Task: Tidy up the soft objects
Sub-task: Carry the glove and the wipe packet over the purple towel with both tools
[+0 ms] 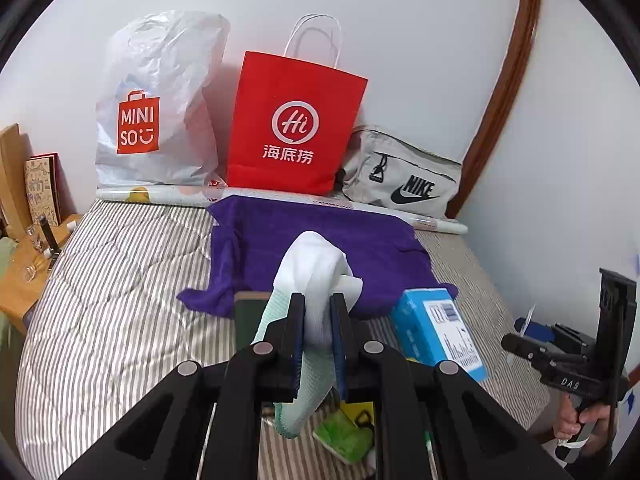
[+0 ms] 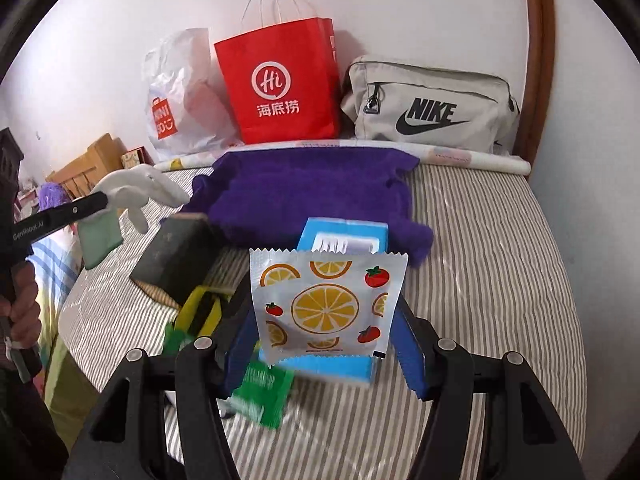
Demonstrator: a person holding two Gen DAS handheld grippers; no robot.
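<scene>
While gripped, white-and-mint sock (image 1: 316, 280) droops.

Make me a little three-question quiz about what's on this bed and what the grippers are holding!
1. True or false: the left hand-held gripper is shut on a sock.
2. What does the right hand-held gripper hold? A) fruit-print packet B) red bag C) purple towel
3. Fill in: the grey bag says ____.

Key: 1 true; 2 A; 3 NIKE.

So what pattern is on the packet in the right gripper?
Orange slices and strawberries on the white packet; right wrist view.
</scene>
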